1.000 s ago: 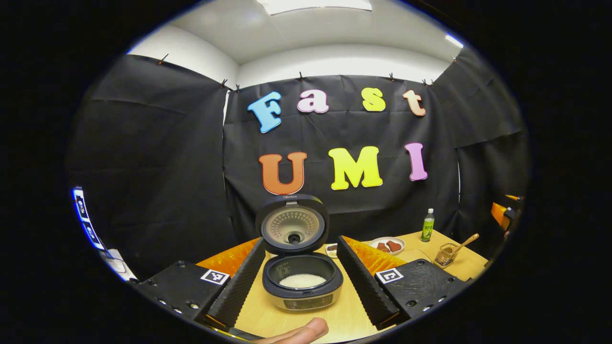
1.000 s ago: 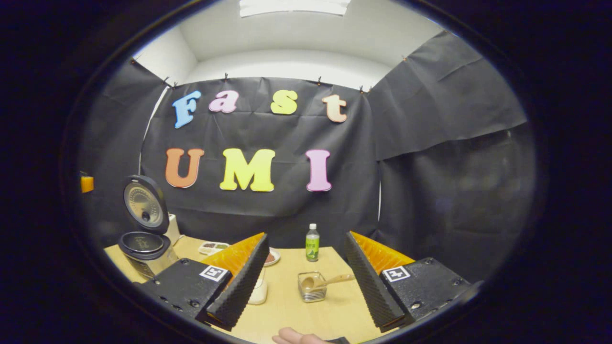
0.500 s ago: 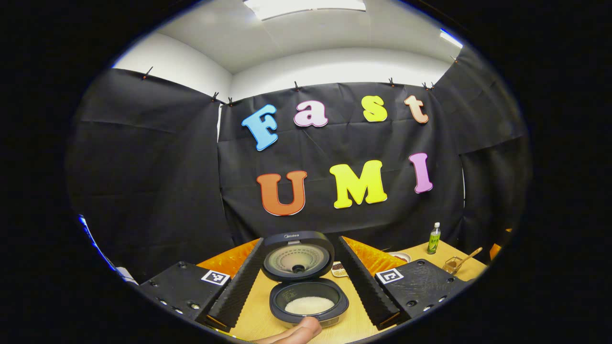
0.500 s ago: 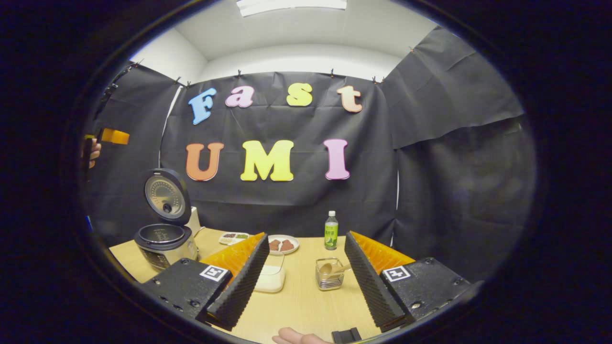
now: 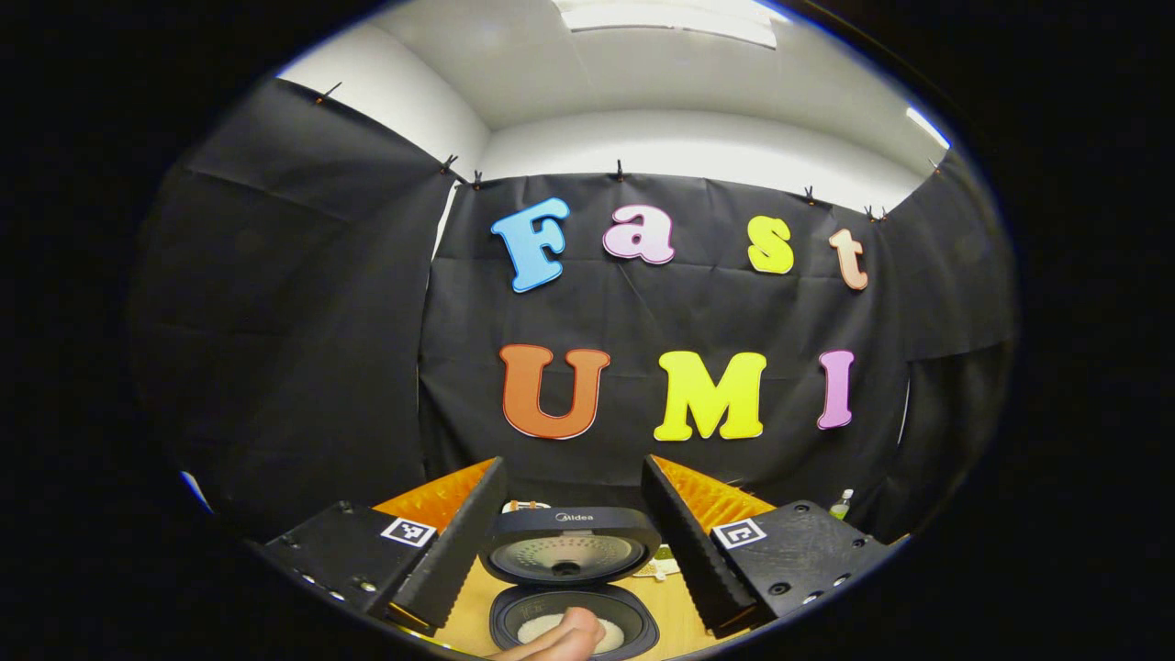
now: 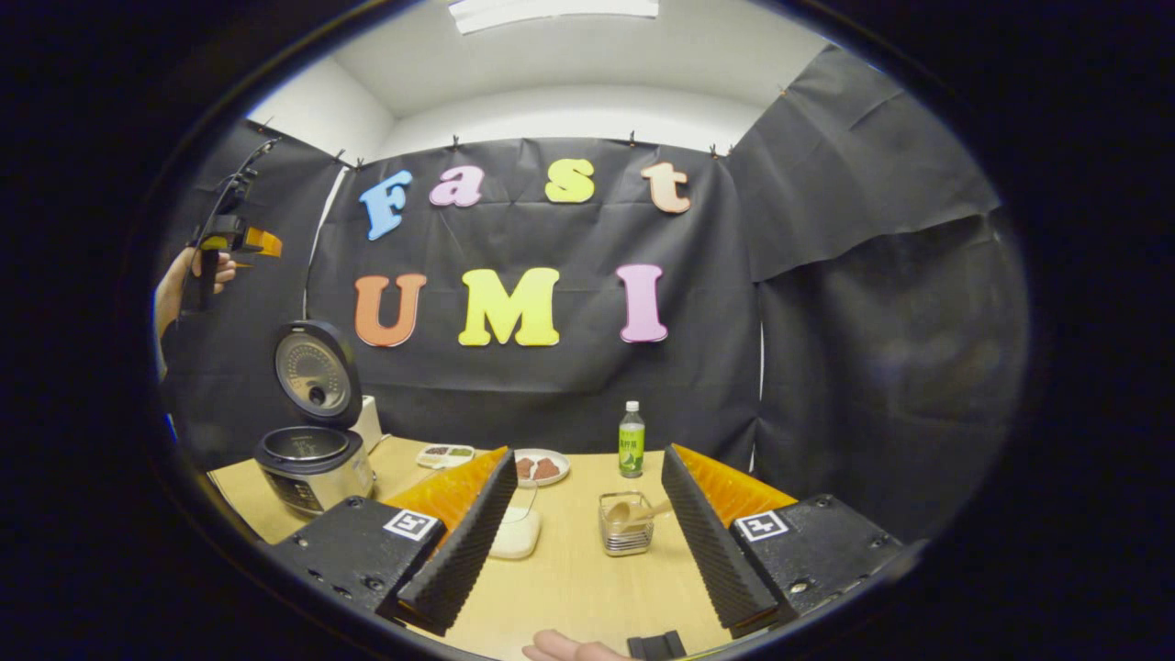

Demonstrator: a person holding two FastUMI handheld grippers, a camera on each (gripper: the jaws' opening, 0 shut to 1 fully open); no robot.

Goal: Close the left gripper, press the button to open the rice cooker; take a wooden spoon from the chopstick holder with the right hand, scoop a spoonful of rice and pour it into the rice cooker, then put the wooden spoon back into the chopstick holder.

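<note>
A green bottle (image 6: pixel 631 440) stands upright at the far edge of the wooden surface (image 6: pixel 578 578), close to the black cloth wall (image 6: pixel 872 321). Just left of it lies a white plate (image 6: pixel 541 467) with reddish-brown pieces on it. Farther left sits a small tray (image 6: pixel 444 454) holding dark and green bits. A white lidded box (image 6: pixel 516 534) rests nearer the front. A white block (image 6: pixel 369 422) stands by the wall. A ceiling light (image 6: pixel 551 9) glows overhead.

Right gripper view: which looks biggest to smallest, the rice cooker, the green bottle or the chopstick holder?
1. Rice cooker, lid up, clearly largest.
2 and 3. Chopstick holder and green bottle look alike; the holder sits nearer the camera, so unsure.
</note>
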